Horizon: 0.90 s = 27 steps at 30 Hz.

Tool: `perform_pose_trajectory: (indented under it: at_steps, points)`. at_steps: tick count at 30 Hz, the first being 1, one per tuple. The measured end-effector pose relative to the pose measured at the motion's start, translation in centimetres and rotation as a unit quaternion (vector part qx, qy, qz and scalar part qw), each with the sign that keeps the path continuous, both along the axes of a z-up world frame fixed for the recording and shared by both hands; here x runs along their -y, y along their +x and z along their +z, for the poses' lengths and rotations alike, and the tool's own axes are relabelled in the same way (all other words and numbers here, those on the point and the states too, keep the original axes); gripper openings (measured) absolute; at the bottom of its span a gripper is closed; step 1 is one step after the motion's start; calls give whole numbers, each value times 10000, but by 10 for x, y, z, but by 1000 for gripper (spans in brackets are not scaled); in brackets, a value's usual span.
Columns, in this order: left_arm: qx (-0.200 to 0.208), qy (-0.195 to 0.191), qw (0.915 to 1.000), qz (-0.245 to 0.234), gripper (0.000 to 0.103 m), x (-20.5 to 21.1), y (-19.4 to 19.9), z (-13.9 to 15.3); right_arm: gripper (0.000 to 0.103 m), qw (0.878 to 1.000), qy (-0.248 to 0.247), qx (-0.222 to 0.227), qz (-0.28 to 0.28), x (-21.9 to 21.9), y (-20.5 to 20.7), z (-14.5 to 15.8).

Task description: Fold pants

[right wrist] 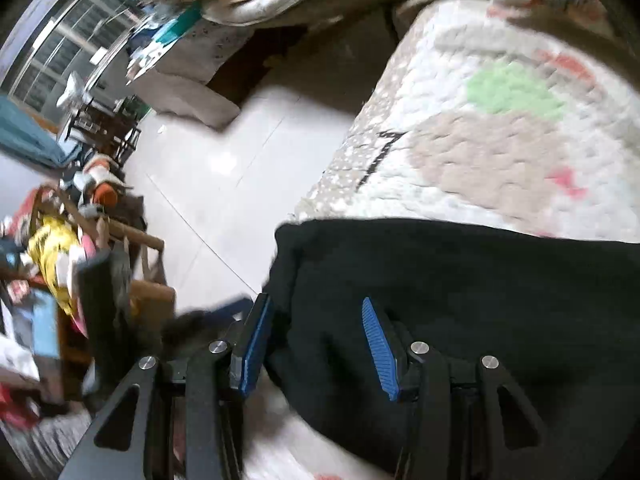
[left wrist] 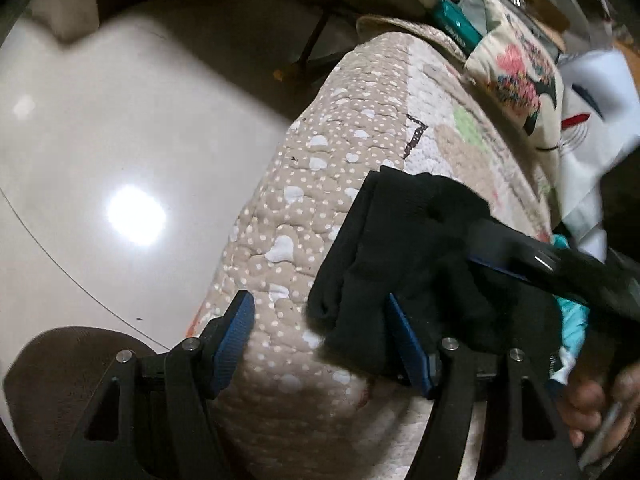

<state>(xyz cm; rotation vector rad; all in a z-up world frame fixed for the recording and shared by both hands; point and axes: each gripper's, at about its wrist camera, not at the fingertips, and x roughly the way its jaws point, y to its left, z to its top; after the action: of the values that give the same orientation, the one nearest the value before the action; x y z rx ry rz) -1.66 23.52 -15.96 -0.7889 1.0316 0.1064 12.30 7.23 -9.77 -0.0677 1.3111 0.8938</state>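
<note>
The black pants (left wrist: 420, 256) lie in a folded bundle on a quilted beige cover (left wrist: 320, 184) near its edge. My left gripper (left wrist: 320, 312) is open, its fingers spread over the cover, the right finger against the bundle's near edge. The right gripper shows in the left wrist view (left wrist: 532, 252), lying over the bundle from the right. In the right wrist view the pants (right wrist: 500, 280) fill the lower right on the quilt (right wrist: 500, 120). My right gripper (right wrist: 316, 316) is open above the bundle's left edge, nothing between its pads.
A shiny tiled floor (left wrist: 100, 160) drops off left of the cover. A floral pillow (left wrist: 516, 76) and white cloth (left wrist: 592, 92) lie at the far right. In the right wrist view, a wooden rack with clutter (right wrist: 80, 248) stands at left, a sofa (right wrist: 224, 12) beyond.
</note>
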Motion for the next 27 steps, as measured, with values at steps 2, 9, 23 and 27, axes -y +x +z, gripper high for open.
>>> perform_pose_trajectory:
  at_steps: [2, 9, 23, 27]
  points:
    - [105, -75, 9999, 14, 68, 0, -1, -1, 51, 9996, -87, -177, -209, -12, 11, -17]
    - [443, -242, 9987, 38, 68, -6, -6, 11, 61, 9972, 404, -303, -548, -13, 16, -12]
    - [582, 215, 9979, -200, 68, 7, -9, 31, 60, 9547, -1493, 2095, -1494, 120, 52, 37]
    - [594, 439, 9966, -374, 68, 16, -5, 34, 60, 9574, -1552, 1844, -1588, 149, 84, 21]
